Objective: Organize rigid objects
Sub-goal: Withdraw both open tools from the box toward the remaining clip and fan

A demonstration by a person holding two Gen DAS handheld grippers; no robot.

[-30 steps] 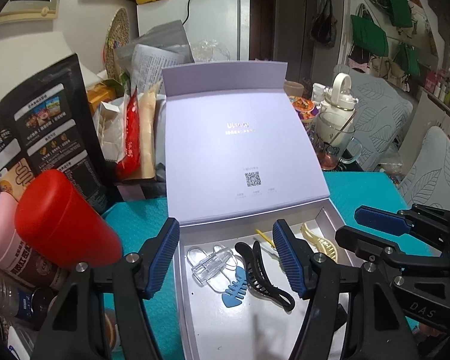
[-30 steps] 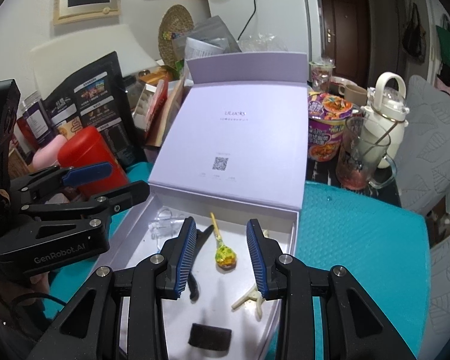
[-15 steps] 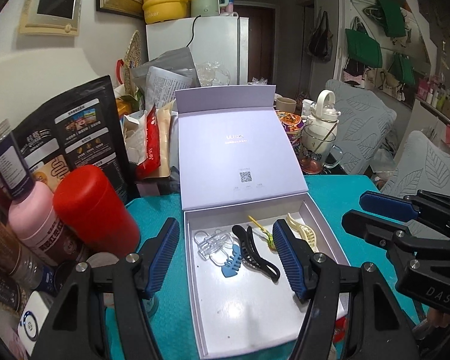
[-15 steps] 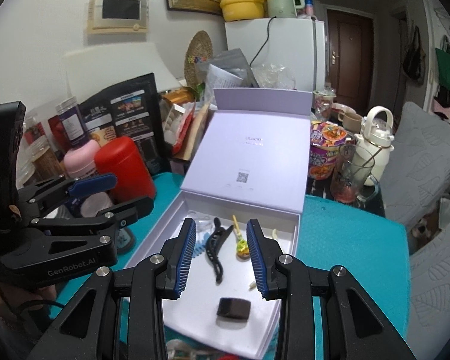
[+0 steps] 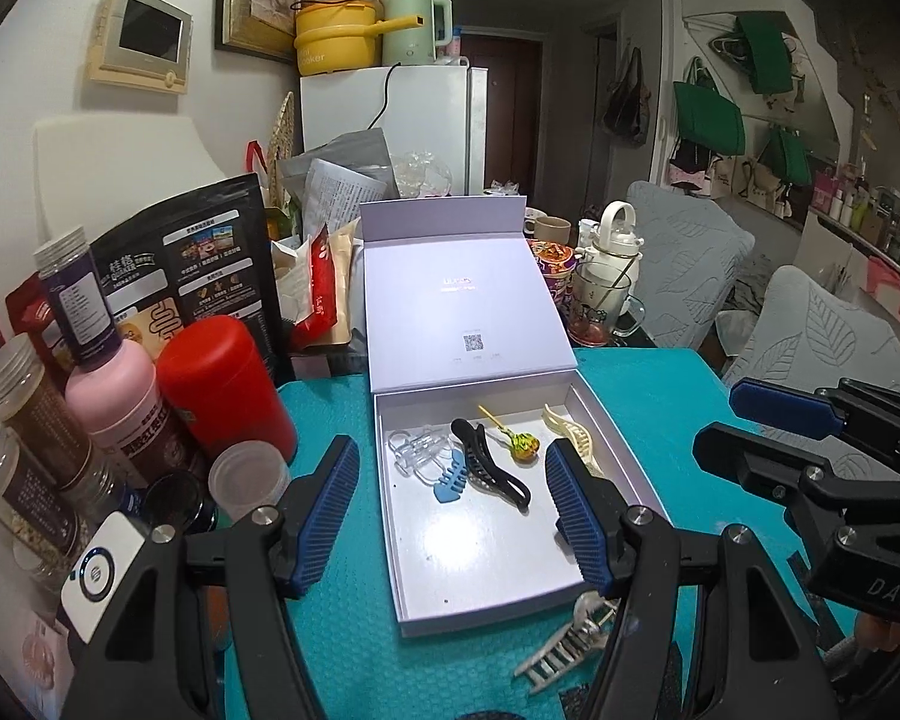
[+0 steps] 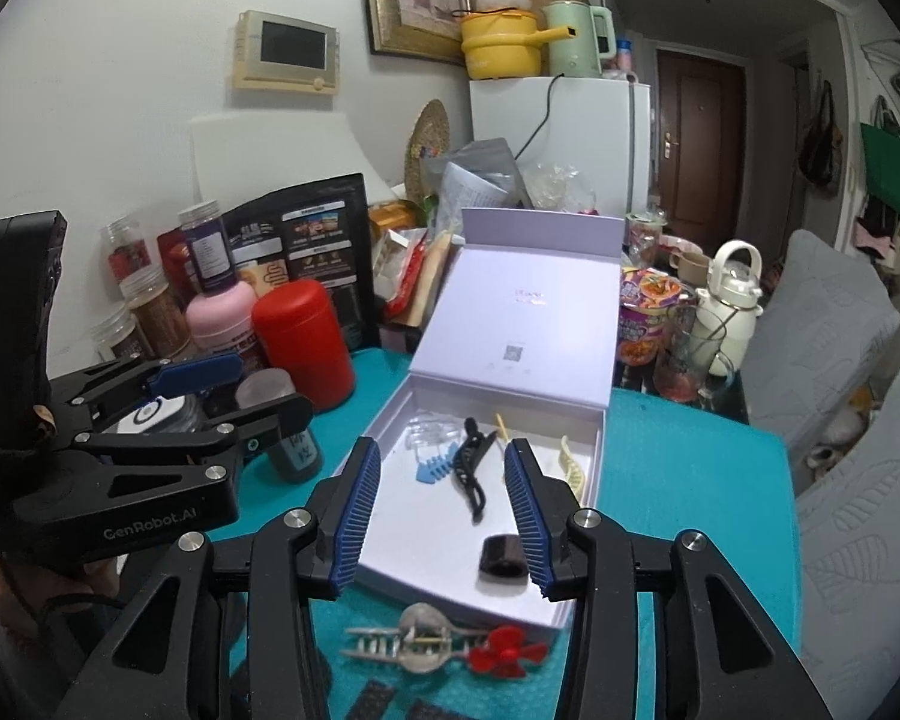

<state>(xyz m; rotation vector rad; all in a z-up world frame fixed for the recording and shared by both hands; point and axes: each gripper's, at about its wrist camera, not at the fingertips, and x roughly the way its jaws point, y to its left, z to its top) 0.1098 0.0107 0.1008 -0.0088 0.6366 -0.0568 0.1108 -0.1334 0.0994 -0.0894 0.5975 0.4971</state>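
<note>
Left wrist: left gripper half open, empty, hovering over lavender box already holding black claw clip.

Right wrist: right gripper just widening, nothing held; silver clip outside, likely next.

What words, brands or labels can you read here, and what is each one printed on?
"GenRobot.AI": side of the black left gripper.
"DAS": black body of the right gripper.
"Cooker": yellow pot on the white fridge; the word above it is too small to read.
Lilac box lid: faint logo and QR code, unreadable.
Black pouch, jar labels: too small.
</note>
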